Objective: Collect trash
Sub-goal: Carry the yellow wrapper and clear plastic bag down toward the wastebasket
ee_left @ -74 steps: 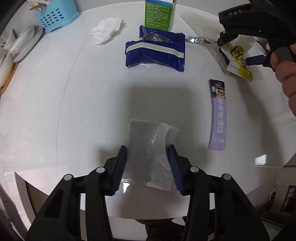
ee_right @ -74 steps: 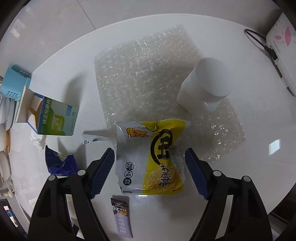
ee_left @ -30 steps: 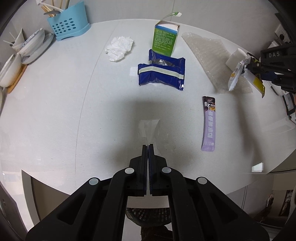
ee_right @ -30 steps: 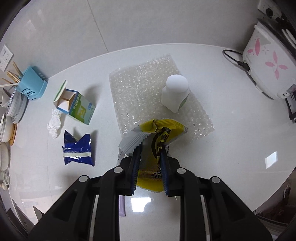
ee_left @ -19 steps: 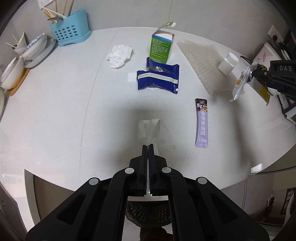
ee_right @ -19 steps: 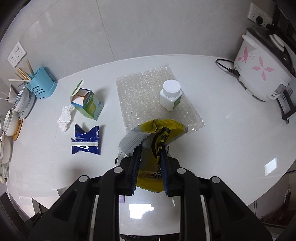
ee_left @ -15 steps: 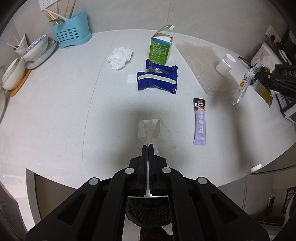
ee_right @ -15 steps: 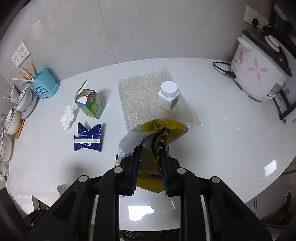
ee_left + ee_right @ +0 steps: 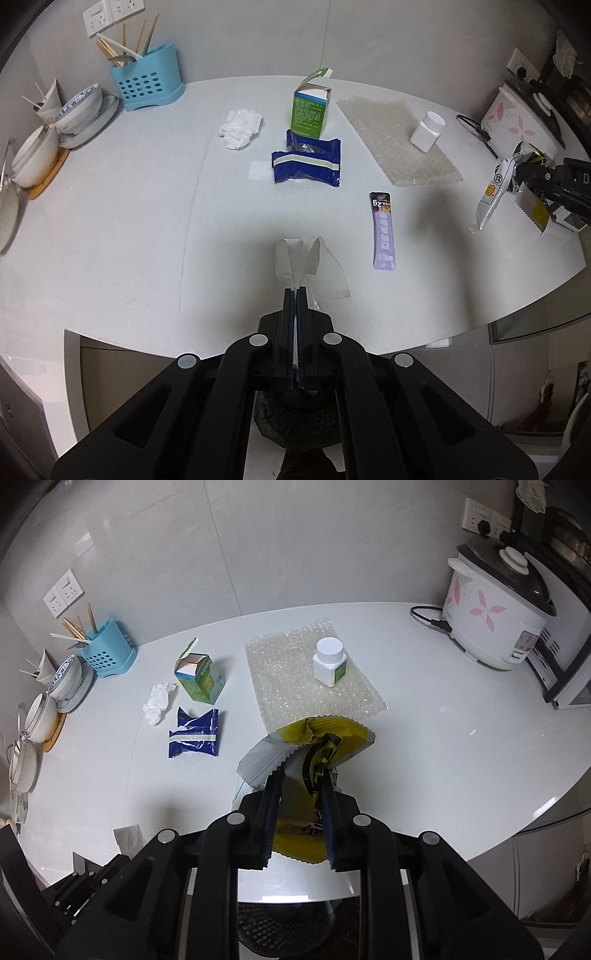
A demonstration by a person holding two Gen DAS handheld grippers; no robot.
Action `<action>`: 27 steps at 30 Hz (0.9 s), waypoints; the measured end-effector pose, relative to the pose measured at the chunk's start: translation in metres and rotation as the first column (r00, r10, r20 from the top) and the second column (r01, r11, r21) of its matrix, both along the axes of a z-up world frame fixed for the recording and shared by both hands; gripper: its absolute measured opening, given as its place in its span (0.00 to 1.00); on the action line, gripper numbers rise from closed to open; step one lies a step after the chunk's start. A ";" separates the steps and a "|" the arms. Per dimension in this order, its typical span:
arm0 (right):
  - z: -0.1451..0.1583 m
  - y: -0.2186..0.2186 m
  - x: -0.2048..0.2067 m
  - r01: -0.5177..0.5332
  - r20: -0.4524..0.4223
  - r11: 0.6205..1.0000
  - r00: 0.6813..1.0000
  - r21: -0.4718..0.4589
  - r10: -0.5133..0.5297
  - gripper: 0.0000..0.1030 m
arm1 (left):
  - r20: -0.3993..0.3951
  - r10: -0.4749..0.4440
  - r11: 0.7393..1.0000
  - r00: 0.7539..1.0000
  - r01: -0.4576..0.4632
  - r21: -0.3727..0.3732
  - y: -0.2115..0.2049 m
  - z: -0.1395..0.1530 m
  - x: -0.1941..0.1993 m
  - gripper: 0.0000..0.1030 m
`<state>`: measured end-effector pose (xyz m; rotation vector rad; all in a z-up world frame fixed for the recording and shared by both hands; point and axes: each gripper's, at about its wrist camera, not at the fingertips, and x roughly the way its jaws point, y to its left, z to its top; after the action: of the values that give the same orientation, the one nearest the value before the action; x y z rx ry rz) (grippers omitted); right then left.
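A white round tabletop (image 9: 461,746) is seen against a grey tiled wall (image 9: 258,546). The left gripper (image 9: 295,291) jaws are clamped on a clear wrapper (image 9: 301,258), the right gripper (image 9: 299,786) jaws on a yellow wrapper (image 9: 325,738); both are held above the tabletop.

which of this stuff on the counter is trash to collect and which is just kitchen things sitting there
Trash for the job:
clear plastic wrapper, in the shut left gripper
yellow snack bag, in the right gripper
blue wrapper
purple sachet
crumpled tissue
open green carton

Lying about:
rice cooker
blue utensil holder
bowls
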<state>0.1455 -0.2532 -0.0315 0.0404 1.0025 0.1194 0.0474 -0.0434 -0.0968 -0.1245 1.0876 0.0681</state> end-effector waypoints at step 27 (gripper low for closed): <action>-0.028 0.000 -0.132 -0.053 0.016 0.999 0.998 0.010 0.052 0.19 | 0.029 -0.042 0.999 0.999 0.042 -0.014 0.001 -0.003 -0.105 0.00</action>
<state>0.0131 -0.2531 -0.0591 0.0225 0.9872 0.1727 -0.0573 -0.0420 -0.0999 -0.1158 1.0619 0.0202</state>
